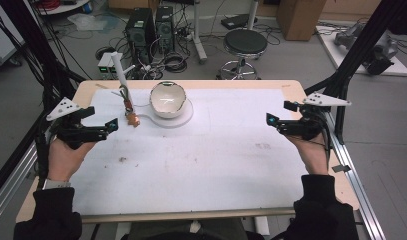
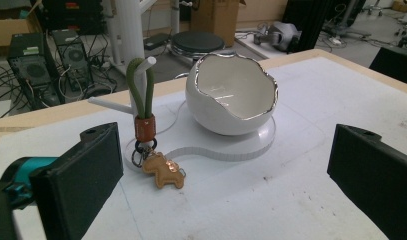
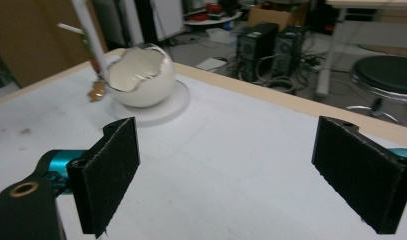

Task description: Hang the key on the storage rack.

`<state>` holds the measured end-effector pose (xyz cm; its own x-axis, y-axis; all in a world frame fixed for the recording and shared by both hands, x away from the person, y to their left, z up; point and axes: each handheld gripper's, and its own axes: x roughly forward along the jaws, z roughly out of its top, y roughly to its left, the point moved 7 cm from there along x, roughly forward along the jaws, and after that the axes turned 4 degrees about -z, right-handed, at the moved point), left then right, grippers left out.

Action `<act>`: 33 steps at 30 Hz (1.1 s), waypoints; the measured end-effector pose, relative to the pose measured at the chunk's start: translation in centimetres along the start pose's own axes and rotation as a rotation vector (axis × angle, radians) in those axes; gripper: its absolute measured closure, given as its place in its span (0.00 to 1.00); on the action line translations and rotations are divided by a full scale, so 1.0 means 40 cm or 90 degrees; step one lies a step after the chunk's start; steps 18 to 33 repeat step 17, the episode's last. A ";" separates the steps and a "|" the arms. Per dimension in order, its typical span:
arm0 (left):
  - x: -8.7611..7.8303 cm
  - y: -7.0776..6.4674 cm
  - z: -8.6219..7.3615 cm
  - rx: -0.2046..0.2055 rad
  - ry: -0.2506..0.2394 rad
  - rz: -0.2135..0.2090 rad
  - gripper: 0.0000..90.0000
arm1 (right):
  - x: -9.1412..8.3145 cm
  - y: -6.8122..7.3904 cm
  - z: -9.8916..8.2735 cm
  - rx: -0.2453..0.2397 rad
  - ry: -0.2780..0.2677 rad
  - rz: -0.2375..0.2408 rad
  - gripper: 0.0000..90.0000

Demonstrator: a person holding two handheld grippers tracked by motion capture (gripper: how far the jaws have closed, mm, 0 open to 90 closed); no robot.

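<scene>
Keychain (image 2: 151, 145) hung on a white peg stand (image 1: 119, 67), upper left of the high view: green cord loop over a side peg, orange collar below it, tan leather charm (image 2: 164, 170) lying on the desk (image 1: 201, 165) at the foot. Long axis ran near vertical, loop up and charm down. In the left gripper view it sat left of centre, just above the left-hand jaw.

Just beside it, to the right in the frame, an eggshell-shaped white bowl (image 1: 167, 99) with a silver rim stood on a flat white base plate (image 2: 251, 145); charm was near the plate's edge, contact too small to tell.

Left gripper (image 1: 112, 124) hovered at the left edge of the high view, jaws wide apart and empty, aimed toward the keychain, which lay ahead and slightly up-frame of the tips. Near, not touching.

Right gripper (image 1: 271, 120) was at the right side of the frame, well apart from the keychain, jaws also spread wide, nothing between them.

Judgement: left hand was clearly nearer, so any reach was likely its job; the jaws would need to close across the cord's vertical run or the collar.
</scene>
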<state>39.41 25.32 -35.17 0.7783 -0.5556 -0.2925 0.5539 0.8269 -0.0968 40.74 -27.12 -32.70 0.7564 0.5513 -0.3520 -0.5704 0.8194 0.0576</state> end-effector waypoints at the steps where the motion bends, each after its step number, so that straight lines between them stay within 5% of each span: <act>1: 0.001 -0.002 0.001 -0.001 -0.003 -0.001 0.02 | -0.011 -0.012 -0.010 -0.001 -0.001 -0.012 0.13; 8: 0.008 -0.009 0.007 -0.023 -0.010 -0.014 0.02 | -0.053 -0.079 -0.077 0.027 -0.003 -0.069 0.13; 14: 0.009 -0.033 0.028 -0.012 -0.031 -0.033 0.02 | -0.055 -0.070 -0.095 0.028 0.000 0.005 0.13; 33: 0.005 -0.030 0.026 -0.017 -0.026 -0.031 0.02 | -0.055 -0.067 -0.094 0.024 0.002 0.013 0.13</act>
